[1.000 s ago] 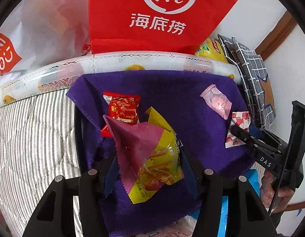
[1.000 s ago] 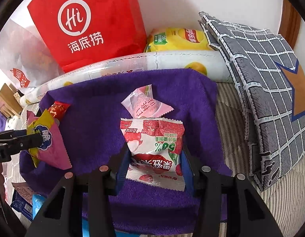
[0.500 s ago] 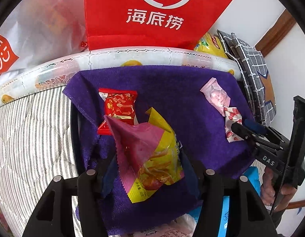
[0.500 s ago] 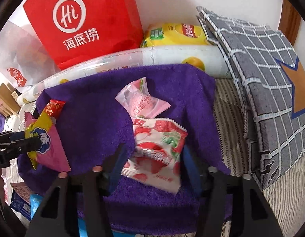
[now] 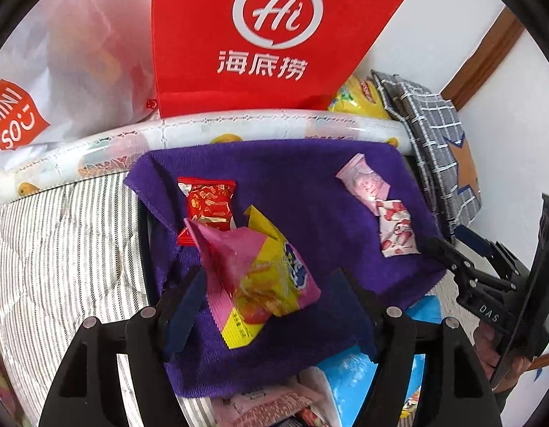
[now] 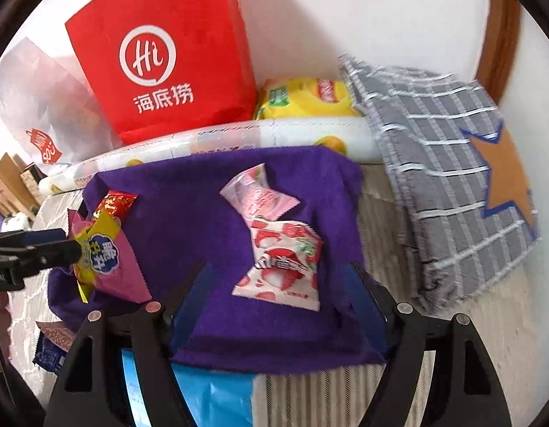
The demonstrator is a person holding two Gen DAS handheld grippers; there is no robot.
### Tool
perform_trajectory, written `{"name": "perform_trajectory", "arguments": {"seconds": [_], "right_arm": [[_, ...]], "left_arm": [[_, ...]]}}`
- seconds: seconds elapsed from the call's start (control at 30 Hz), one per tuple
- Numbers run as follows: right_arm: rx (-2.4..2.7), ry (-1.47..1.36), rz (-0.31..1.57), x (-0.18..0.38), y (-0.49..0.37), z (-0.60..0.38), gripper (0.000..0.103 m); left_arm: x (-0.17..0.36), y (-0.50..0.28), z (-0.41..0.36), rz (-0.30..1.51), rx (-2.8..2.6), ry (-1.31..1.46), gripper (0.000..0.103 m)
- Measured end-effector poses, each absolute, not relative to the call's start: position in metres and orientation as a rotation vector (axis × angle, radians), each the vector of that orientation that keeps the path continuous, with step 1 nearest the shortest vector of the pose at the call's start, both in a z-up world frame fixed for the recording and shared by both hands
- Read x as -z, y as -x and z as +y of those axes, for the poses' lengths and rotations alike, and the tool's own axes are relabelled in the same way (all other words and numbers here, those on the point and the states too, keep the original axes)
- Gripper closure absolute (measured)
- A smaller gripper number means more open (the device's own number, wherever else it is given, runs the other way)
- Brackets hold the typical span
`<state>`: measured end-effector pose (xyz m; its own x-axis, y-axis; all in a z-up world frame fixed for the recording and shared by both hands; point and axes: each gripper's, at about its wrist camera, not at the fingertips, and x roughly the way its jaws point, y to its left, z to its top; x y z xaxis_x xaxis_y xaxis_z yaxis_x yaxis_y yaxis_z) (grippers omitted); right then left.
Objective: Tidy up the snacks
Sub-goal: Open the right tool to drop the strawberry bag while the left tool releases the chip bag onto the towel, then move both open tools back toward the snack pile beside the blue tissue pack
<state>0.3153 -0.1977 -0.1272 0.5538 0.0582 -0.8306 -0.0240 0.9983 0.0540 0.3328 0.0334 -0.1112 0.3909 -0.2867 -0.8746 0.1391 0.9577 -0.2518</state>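
- Our left hand-held gripper [image 5: 267,295] stands with its fingers spread wide; the pink-and-yellow chip packet [image 5: 255,274] lies between them on the purple towel [image 5: 296,185], and neither finger clamps it.
- Our right hand-held gripper [image 6: 280,291] is likewise spread apart, with the white strawberry-print snack packet [image 6: 283,259] lying loose on the towel between and just ahead of its fingers.
- The pale pink candy wrapper [image 6: 256,195] touches the top end of the strawberry packet, on the right half of the towel.
- The red foil snack packet [image 5: 208,204] lies on the left half, its lower end tucked under the chip packet.
- The towel is spread over a striped bed mattress [image 5: 68,235].
- Behind it stand a red paper bag with a white "Hi" logo [image 5: 267,35], a yellow chip bag [image 6: 303,101] and a grey checked cushion [image 6: 448,163].
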Motion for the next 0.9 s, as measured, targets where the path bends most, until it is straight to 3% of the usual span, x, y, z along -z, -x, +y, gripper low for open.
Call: {"name": "perform_trajectory", "arguments": {"seconds": [0.43,0.9], "right_arm": [[-0.007,-0.003,0.891,0.093,-0.242,-0.200,0.027],[-0.090,-0.063,1.033,0.124,-0.174,-0.190,0.028]], "left_arm": [[0.068,-0.282,0.037,1.046,0.276,0.154,0.031],[0.055,-0.219,0.052,1.023,0.272,0.173,0.031]]}}
